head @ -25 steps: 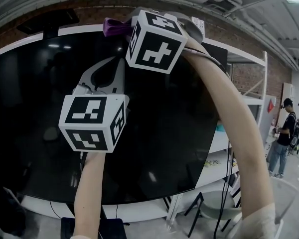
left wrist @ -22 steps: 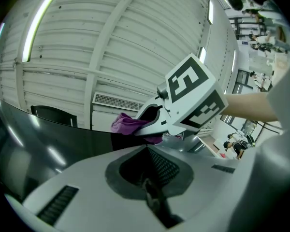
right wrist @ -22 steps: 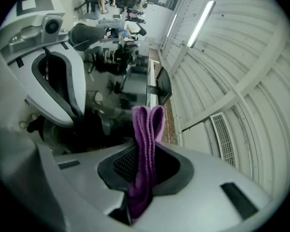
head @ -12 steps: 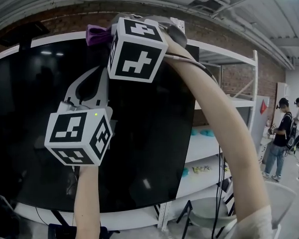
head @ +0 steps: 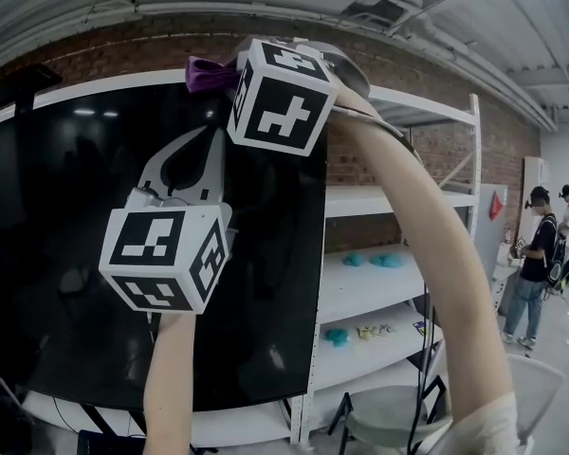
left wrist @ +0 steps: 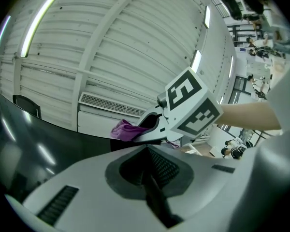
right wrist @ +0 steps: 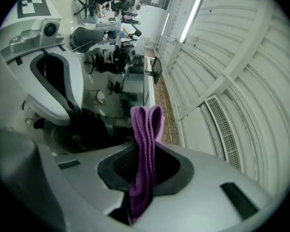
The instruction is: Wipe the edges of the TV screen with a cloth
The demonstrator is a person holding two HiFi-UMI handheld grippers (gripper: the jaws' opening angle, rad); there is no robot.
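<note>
Right gripper: I've got its smooth grey jaws clamped tight on the folded purple terry cloth, and the soft, nubbly fold pokes out past the tips. The cloth sits at the top edge of the big glossy black TV screen, on its thin white frame, near the upper right corner. Left gripper: jaws pressed together, ribbed dark pads meeting, nothing between them. It hangs in front of the glass just below. White metal shelving stands right of the screen.
</note>
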